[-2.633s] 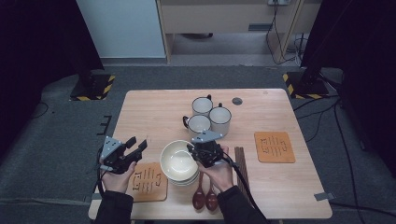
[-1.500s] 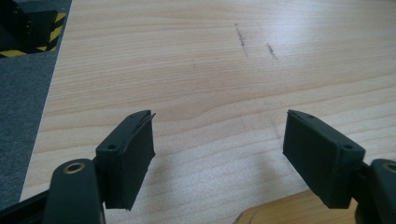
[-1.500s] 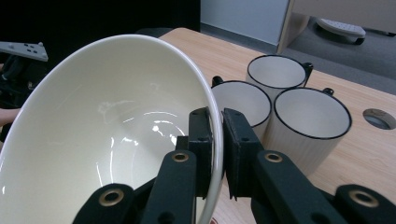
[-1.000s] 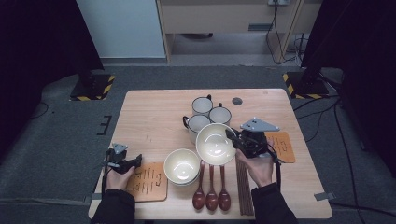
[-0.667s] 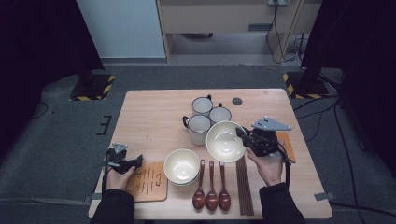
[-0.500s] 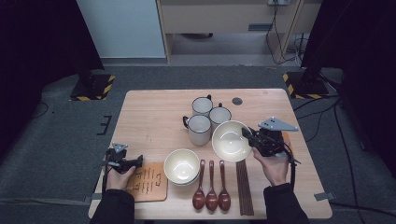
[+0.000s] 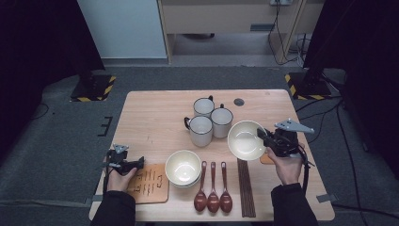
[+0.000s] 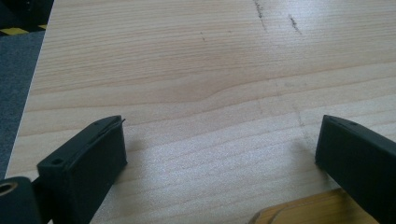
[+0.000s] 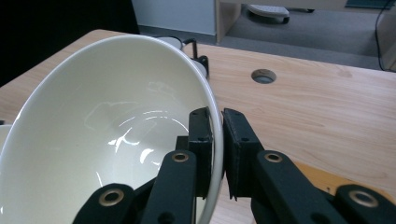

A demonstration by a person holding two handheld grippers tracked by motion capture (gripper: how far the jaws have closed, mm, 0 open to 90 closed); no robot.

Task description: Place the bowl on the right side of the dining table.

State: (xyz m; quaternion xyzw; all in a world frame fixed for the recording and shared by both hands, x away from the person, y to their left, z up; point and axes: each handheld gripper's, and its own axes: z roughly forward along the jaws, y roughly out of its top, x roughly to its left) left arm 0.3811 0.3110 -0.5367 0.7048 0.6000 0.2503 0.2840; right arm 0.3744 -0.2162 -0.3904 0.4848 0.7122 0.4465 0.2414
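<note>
Bowl (image 7: 245, 139) carried right in right tongs (image 7: 264, 136) — no legible writing.

Right tongs (image 7: 261, 133) carried white bowl (image 7: 245, 140) rightward, left tongs (image 8: 219, 154) just opened

The left gripper (image 8: 219, 154) hangs low over the table (image 8: 196, 70), its two black jaws standing wide apart, one at the lower left and one at the lower right, with only bare wood between them. The jaws have just been opening, and nothing lies in the gap. The tabletop is pale wood with a long wavy grain and a couple of short dark scuff marks near the top. At the bottom edge, just inside the right-hand jaw, the rounded corner of a darker wooden board (image 8: 299, 212) peeks in. Along the left side the table's edge gives way to grey floor (image 8: 16, 88), with a bit of yellow-and-black striped tape (image 8: 14, 31) at the upper corner.
</note>
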